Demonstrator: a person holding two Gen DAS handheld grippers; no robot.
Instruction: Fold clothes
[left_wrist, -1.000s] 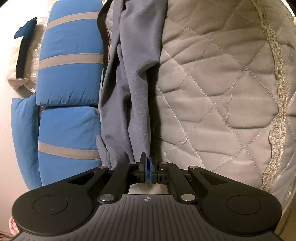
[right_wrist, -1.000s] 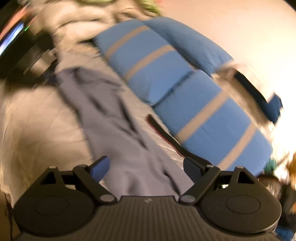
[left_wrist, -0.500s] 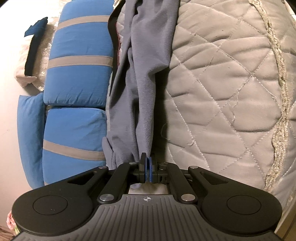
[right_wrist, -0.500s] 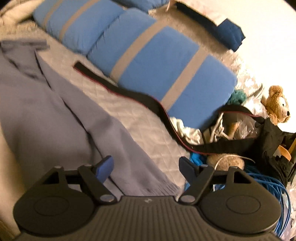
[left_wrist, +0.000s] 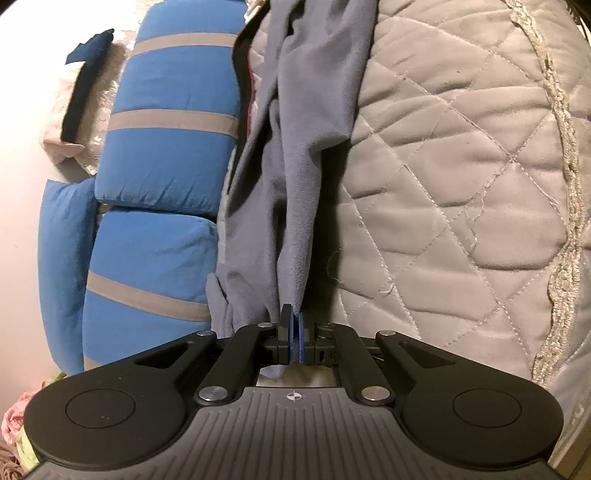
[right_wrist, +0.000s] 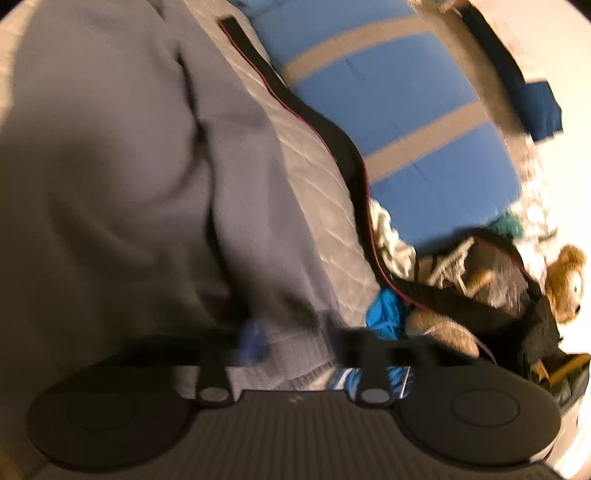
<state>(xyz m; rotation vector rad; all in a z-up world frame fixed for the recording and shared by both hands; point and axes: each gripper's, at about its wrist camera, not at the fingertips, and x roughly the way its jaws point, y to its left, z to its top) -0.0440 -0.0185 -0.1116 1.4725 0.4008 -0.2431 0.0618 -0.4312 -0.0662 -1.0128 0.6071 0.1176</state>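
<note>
since a second ago the right hand has swept down and in toward the bed, while the left hand has hardly shifted.

on the left side, the left gripper (left_wrist: 294, 325) is clamped tight on one end of the long grey-blue soft knit garment (left_wrist: 295, 166), its blue pads pinched together with a thin fold of cloth between them. from there the garment runs away up the middle of the left wrist view, bunched into lengthwise folds, lying on the pale beige quilted bedspread (left_wrist: 461, 184). the two blue pillows with grey stripes (left_wrist: 166, 147) sit just beside it on the far edge.

on the right side, the right gripper (right_wrist: 295, 345) has gone from hovering wide open above the cloth to sitting low over the garment's ribbed hem. its jaws are closing, with the hem between them. the picture is smeared by motion, so whether the pads already press the cloth cannot be told. a black strap with red piping (right_wrist: 314, 122) lies on the bedspread near the garment, and a brown teddy bear (right_wrist: 565, 284) sits well apart among clutter.

my reading: with one end held and the other about to be caught, the garment can be lifted taut and the first fold begun. the hem looks thick and should give a sure hold.
</note>
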